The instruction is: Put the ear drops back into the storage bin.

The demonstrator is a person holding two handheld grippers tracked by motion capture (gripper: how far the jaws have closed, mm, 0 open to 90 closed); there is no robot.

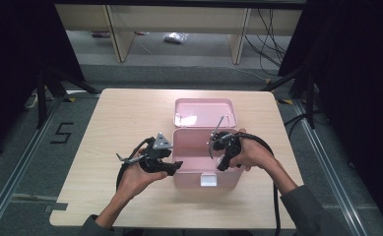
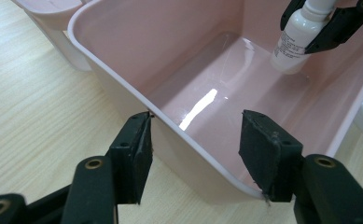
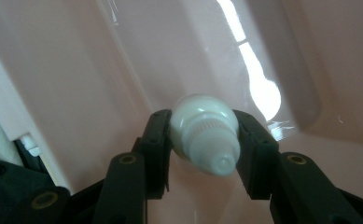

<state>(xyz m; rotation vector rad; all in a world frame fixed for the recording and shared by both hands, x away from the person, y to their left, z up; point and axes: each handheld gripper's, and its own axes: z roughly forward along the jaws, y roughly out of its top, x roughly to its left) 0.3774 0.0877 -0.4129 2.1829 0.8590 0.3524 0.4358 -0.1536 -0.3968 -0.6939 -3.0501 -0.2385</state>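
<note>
An open pink box [image 1: 194,157] stands on the wooden table, its lid [image 1: 205,112] lying back behind it. My right gripper [image 3: 202,140] is shut on the neck of a small white bottle [image 3: 205,128] and holds it upright, low inside the box. In the left gripper view the bottle [image 2: 293,39] has its base near the floor at the far corner. My left gripper [image 2: 195,140] straddles the box's rim [image 2: 193,149] near the front left corner. Its jaws stand apart, and the left pad [image 2: 139,149] touches the outside of the wall.
A white latch [image 1: 208,180] sits on the box's front wall. Bare tabletop [image 1: 130,113] lies to the left and in front of the box. Beyond the table's far edge are pale shelf legs and cables on the floor.
</note>
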